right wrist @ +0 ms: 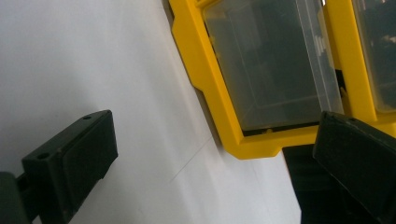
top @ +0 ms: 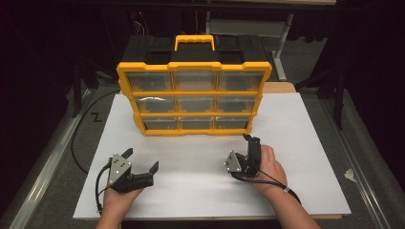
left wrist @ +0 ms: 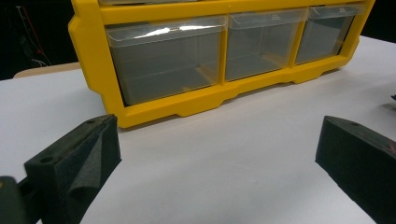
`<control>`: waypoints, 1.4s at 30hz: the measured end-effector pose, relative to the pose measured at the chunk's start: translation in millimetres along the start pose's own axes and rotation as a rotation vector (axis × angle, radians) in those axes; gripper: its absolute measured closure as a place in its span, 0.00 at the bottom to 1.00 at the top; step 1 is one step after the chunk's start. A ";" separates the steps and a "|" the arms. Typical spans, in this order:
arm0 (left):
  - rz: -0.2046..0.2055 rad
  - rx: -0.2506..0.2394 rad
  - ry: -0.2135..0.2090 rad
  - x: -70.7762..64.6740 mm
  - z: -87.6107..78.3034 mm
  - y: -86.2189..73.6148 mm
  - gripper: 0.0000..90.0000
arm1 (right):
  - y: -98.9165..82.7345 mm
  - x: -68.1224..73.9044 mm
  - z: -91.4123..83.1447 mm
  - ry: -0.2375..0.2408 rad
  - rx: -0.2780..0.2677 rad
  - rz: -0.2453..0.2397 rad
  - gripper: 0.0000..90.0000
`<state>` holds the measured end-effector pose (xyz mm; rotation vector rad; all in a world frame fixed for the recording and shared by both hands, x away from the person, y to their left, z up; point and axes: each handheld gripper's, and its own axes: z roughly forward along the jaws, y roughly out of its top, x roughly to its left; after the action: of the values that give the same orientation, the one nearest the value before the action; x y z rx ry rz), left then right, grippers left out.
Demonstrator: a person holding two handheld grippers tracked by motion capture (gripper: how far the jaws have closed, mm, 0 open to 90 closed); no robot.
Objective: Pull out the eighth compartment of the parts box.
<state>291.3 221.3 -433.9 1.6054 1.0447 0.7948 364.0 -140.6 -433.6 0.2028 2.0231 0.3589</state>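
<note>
A yellow and black organizer cabinet (top: 193,93) with several clear drawers and a yellow handle (top: 194,42) stands upright at the back of the white board (top: 286,157). My left gripper (top: 141,160) rests open on the board in front of the cabinet's left part, nothing between its jaws. Its own view looks at the cabinet's bottom row (left wrist: 187,105) beyond the open left gripper (left wrist: 217,156). My right gripper (top: 251,142), rolled on its side, sits just before the cabinet's lower right corner. In its view the right gripper (right wrist: 215,158) is open and empty, with that corner (right wrist: 210,93) and a clear drawer (right wrist: 271,60) close ahead.
The white board lies on a table with grey carpeted floor around it. A black cable (top: 76,138) loops on the floor at left beside a metal rail (top: 43,176). A scrap of white paper (top: 350,175) lies at right. Dark stands rise behind the cabinet.
</note>
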 end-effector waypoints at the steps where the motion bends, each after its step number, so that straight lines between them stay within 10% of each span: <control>1: 0.000 0.000 0.000 0.0 0.0 0.0 0.01 | 0.7 0.6 -0.4 -0.009 0.004 -0.022 0.01; 42: 0.017 0.005 -0.004 -1.3 0.0 0.9 0.01 | 22.0 25.6 -11.6 -0.094 -0.020 -0.315 0.05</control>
<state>291.0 220.1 -433.1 1.6213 1.0319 0.8005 341.7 -114.2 -442.5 -0.1100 1.9199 0.1677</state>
